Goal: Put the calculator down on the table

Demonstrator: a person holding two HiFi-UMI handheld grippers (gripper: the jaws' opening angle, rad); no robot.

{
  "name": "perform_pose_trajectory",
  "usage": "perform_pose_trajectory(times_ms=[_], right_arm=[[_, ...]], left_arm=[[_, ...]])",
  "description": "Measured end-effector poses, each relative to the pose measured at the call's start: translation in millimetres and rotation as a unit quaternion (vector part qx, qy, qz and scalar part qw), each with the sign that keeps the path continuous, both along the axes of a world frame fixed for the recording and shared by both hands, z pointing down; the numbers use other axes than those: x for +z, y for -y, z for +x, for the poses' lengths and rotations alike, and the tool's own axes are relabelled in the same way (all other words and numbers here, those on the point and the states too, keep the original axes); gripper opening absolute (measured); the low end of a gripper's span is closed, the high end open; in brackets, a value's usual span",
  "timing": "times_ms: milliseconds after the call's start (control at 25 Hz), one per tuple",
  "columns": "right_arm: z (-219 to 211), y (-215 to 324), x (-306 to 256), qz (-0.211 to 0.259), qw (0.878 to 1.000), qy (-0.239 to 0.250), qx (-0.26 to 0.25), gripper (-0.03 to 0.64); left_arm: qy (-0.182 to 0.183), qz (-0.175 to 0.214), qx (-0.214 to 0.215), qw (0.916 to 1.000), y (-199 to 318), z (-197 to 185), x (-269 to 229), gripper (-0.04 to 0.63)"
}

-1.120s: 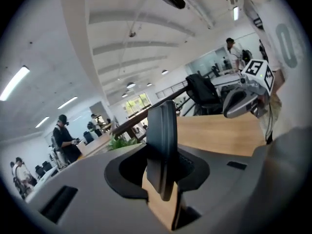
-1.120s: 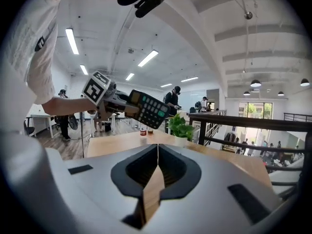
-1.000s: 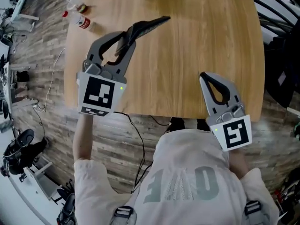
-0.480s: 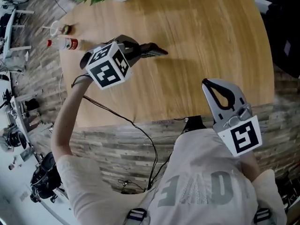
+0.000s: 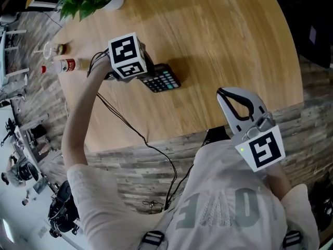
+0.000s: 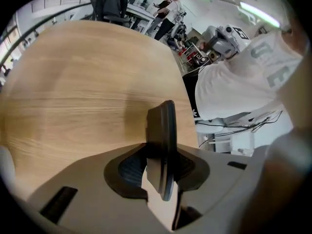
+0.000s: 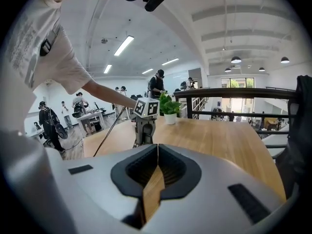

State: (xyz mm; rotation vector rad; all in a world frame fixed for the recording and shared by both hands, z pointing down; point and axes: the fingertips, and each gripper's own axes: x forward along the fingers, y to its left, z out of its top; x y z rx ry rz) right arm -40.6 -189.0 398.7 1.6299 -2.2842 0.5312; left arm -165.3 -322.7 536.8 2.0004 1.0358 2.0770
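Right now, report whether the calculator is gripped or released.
Gripped: the left gripper clamps the calculator between its jaws; whether it touches the table, cannot tell.

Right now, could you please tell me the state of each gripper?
Left gripper: closed on the calculator.
Right gripper: closed, empty.

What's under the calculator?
The wooden table lies under the calculator. The left gripper, fingers shut on one end, covers that end from above, so whether the calculator rests flat cannot be seen.
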Motion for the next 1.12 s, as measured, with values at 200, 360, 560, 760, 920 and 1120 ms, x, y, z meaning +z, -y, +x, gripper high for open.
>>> perform_pose_trajectory(times_ms=[200, 360, 560, 760, 920, 1120], right_arm=[[10, 8, 12, -0.015, 1.0, -0.006, -0.003, 0.02], [13, 13, 18, -0.017, 0.999, -0.026, -0.013, 0.02], [13, 17, 21, -0.022, 0.999, -0.03, -0.016, 0.02], [9, 16, 25, -0.026, 0.999, -0.028, -0.019, 0.02], [1, 12, 24, -0.024, 0.998, -0.04, -0.034, 0.02], [-10, 8, 18, -0.015, 0.998, -0.037, -0.046, 0.02]], left_arm=[[0.044, -0.067, -0.015, 0.9967, -6, 13, 23, 0.112], [0.061, -0.078, -0.01, 0.9951, -3, 19, 35, 0.112], [0.053, -0.073, -0.02, 0.9957, 2, 21, 49, 0.112], [0.036, -0.065, -0.029, 0.9968, 6, 25, 56, 0.117], [0.001, -0.039, -0.032, 0.9988, 7, 26, 55, 0.129], [-0.044, 0.039, -0.039, 0.9975, 20, 31, 56, 0.231]])
